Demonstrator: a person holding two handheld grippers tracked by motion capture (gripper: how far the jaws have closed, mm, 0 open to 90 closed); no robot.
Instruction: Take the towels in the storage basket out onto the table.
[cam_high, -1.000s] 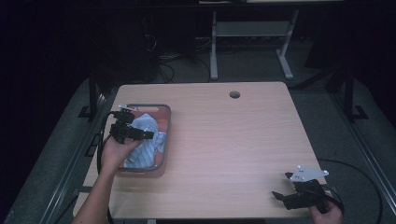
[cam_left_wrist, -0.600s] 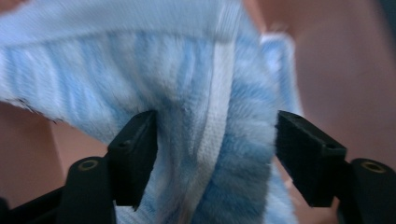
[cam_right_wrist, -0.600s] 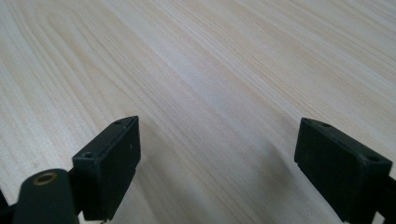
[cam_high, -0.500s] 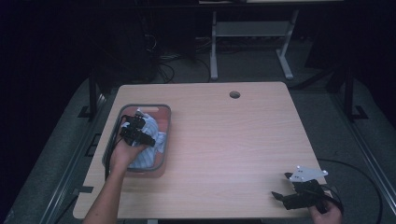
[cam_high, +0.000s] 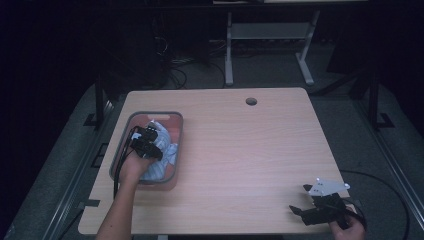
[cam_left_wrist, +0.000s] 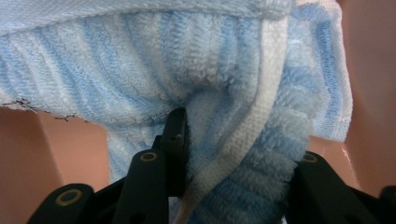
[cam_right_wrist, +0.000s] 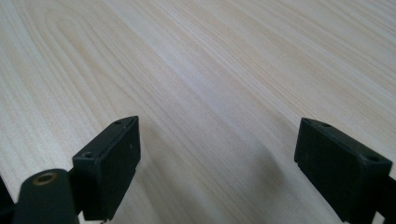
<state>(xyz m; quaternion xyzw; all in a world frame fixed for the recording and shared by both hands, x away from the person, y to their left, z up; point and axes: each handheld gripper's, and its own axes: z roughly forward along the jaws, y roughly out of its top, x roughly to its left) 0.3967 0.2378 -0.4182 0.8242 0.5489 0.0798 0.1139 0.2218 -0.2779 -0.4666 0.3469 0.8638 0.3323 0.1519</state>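
Two grippers work far apart in the high view: the left gripper (cam_high: 146, 141) is down inside the pink tub (cam_high: 176, 131) at the table's (cam_high: 250, 150) nine o'clock, on the blue towel (cam_high: 165, 155), while the right gripper (cam_high: 320, 207) rests near five o'clock, well away. Left gripper view: the jaws have just been closing and now pinch a fold of towel (cam_left_wrist: 224, 93) that rises toward twelve o'clock. Right gripper view: jaws wide over bare wood.
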